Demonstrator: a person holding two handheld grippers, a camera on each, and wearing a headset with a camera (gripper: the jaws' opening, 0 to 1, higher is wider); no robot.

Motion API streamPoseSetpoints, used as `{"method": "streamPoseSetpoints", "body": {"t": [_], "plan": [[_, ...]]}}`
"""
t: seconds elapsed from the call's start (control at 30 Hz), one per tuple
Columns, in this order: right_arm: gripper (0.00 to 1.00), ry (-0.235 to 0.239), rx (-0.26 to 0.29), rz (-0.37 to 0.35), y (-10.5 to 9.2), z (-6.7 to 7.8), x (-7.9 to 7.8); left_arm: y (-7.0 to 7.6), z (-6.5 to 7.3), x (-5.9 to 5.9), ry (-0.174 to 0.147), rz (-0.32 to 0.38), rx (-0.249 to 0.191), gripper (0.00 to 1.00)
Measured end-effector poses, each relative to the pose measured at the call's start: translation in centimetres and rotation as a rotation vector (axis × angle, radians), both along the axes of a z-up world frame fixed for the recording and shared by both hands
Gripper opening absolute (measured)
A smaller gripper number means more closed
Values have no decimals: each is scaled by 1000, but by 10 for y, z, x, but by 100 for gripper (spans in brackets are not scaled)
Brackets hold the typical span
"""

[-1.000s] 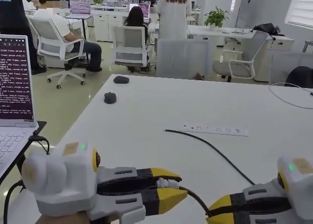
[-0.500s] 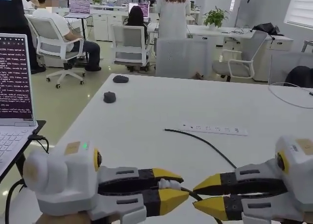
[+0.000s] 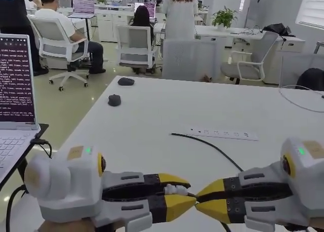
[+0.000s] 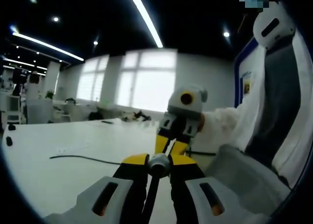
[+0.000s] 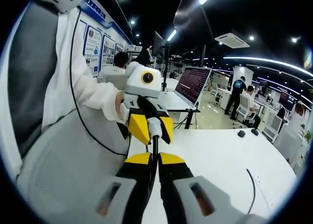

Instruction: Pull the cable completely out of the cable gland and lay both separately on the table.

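In left claw [image 3: 191, 195], gland [image 3: 174, 190]; right claw [image 3: 198, 201], cable [image 3: 212, 147].

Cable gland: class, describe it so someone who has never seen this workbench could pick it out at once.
Over the near side of the white table, the left gripper and right gripper meet tip to tip. The cable gland is the small pale grey fitting pinched between the left one's yellow jaws, unlike the black cable leaving it.

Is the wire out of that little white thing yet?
Not yet. Nothing is finished: the cable runs into the cable gland. In hand: the left gripper is shut on the gland, the right gripper on the cable beside it. Left: pull them apart, lay both on the table.
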State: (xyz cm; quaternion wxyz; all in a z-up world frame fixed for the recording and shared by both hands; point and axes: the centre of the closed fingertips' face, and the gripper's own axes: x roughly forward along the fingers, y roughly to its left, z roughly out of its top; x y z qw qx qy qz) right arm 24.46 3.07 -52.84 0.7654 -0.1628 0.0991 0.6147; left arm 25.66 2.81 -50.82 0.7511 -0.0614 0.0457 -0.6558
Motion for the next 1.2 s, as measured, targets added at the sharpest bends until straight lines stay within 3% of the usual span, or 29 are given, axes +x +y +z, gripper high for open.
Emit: {"method": "streamPoseSetpoints", "body": {"t": [0.53, 1.2], "plan": [[3, 14, -15, -15, -8, -14, 2, 2, -1, 2, -3, 5, 6, 17], [3, 115, -83, -110, -44, -62, 4, 8, 1, 9, -1, 35, -2, 17]]}}
